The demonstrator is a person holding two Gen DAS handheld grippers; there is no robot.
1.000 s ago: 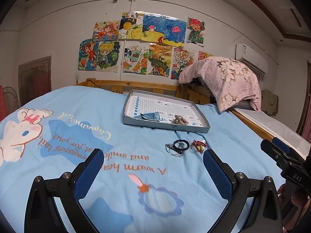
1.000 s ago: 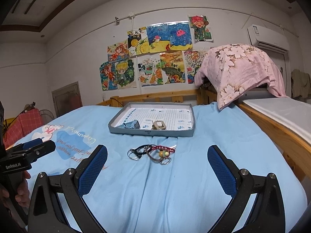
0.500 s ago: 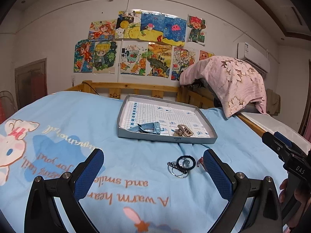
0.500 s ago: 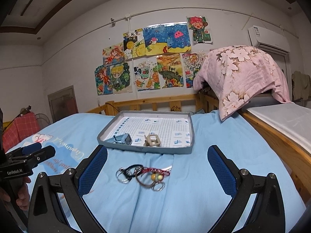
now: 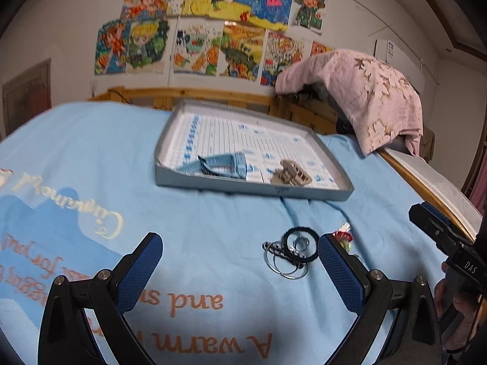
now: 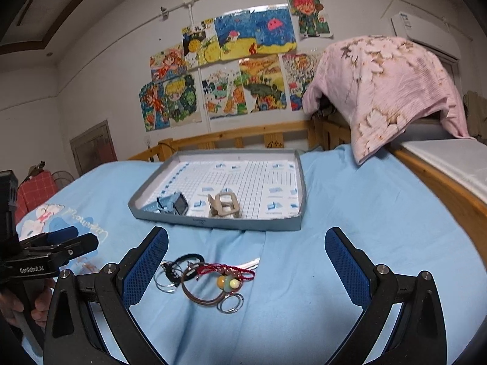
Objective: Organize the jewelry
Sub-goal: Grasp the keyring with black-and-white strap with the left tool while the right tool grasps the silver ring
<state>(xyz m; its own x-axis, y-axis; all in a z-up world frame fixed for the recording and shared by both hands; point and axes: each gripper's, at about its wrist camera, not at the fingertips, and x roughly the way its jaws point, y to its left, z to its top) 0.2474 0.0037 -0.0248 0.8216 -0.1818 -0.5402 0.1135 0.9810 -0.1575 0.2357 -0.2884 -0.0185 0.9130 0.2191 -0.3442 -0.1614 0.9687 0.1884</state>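
A small heap of jewelry (image 6: 202, 279) lies on the blue bedsheet: a black band (image 5: 299, 241), silver rings (image 5: 286, 263), a red cord bracelet (image 6: 225, 270) with beads and a brown bangle. Behind it stands a grey tray (image 6: 296, 213) holding a blue watch (image 6: 172, 203) and a beige hair clip (image 6: 223, 205). My left gripper (image 5: 239, 269) is open and empty, the heap just inside its right finger. My right gripper (image 6: 246, 266) is open and empty, with the heap inside its left finger.
A wooden bed rail (image 6: 243, 135) runs behind the tray. A pink flowered cloth (image 6: 386, 91) drapes at the back right. The other gripper shows at the edge of each view. The bed's right edge has a wooden side board (image 6: 450, 188).
Both grippers have moved forward and down toward the jewelry heap; the heap and tray look larger and nearer. Both stay open.
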